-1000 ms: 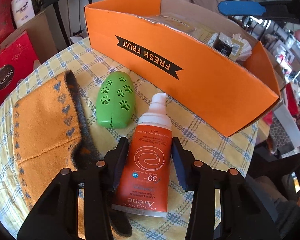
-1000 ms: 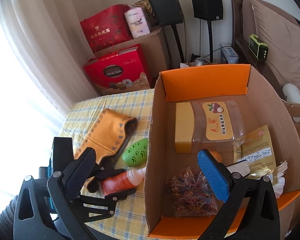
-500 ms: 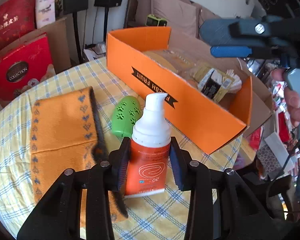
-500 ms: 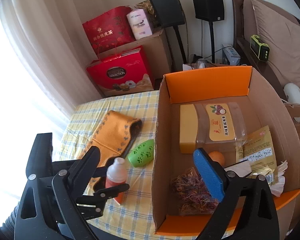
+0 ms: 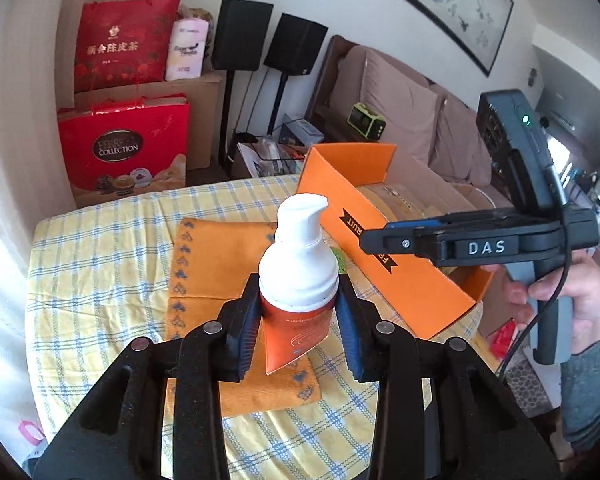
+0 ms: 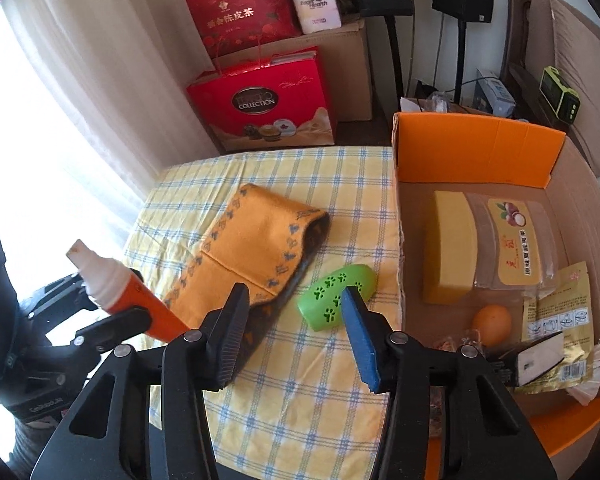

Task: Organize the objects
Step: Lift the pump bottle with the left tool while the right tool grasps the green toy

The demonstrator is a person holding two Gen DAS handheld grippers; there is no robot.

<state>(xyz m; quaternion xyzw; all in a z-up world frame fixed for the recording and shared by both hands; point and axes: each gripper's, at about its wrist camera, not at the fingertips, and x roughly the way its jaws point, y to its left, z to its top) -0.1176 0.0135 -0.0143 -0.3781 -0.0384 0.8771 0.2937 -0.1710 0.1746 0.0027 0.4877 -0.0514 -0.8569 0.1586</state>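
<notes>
Two grippers are busy over the yellow-checked bench [image 5: 100, 280]. Seen from the left wrist, the left gripper [image 5: 298, 320] is clamped on an orange pump bottle with a white dispenser top [image 5: 296, 280], its blue pads pinching the body just under the white collar and closing a touch more. The bottle stands upright and clear of the cloth, held high, I'd guess, so it can pass over the wall of the orange cardboard fruit box [image 5: 380, 264] off to the right. A folded orange felt pouch with blue paw prints [image 5: 220, 264] lies under it. The person's right hand [image 5: 572, 304] carries the other gripper over the box's near wall.

From the right wrist, the right gripper [image 6: 296, 320] has its jaws apart and narrowing, with nothing pressed between them. It points down at a green oval plastic case with paw-shaped holes [image 6: 332, 296], which lies on the bench just beside the box wall [image 6: 398, 248], likely the next pick. Inside the box sit a yellow block [image 6: 448, 248], a snack pouch [image 6: 512, 240] and an orange ball [image 6: 492, 320].
</notes>
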